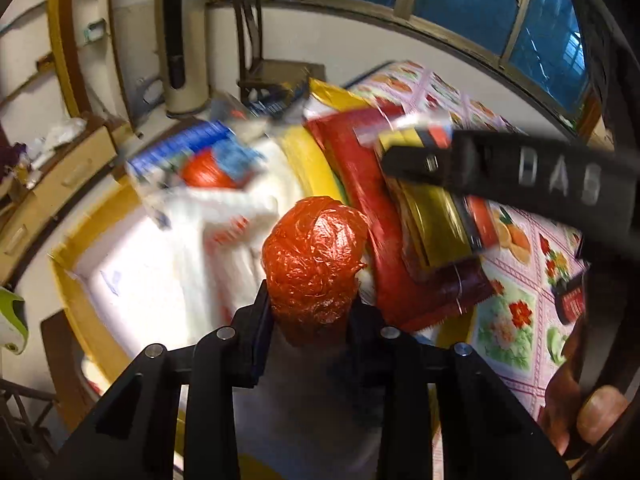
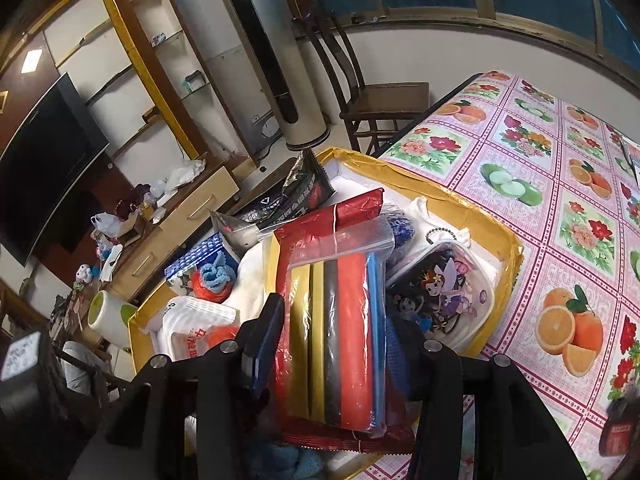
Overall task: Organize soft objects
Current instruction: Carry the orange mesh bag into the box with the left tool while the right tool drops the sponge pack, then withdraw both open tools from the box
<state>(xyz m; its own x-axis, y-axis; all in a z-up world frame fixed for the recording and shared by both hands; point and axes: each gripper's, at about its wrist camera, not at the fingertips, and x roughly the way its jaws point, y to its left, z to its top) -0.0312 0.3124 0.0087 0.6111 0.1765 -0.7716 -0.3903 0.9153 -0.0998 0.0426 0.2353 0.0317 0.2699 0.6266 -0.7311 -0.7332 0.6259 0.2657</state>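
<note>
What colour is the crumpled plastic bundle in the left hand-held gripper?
Orange-red plastic bundle; clearest in the left wrist view.

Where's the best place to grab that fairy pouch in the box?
Judging from its flat pose, pinch the fairy pouch at its top edge by the ball chain, coming from above on the tablecloth side; the zip bag crowds its other side.

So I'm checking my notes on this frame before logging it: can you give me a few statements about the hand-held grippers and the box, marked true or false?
1. The left hand-held gripper grips a crumpled orange plastic bag. True.
2. The right hand-held gripper is empty. False: a clear zip bag of coloured sticks sits between its fingers.
3. The yellow-edged box rests on a plain white tablecloth. False: the tablecloth shows fruit and flowers.
4. A cartoon fairy pouch lies in the box. True.
</note>
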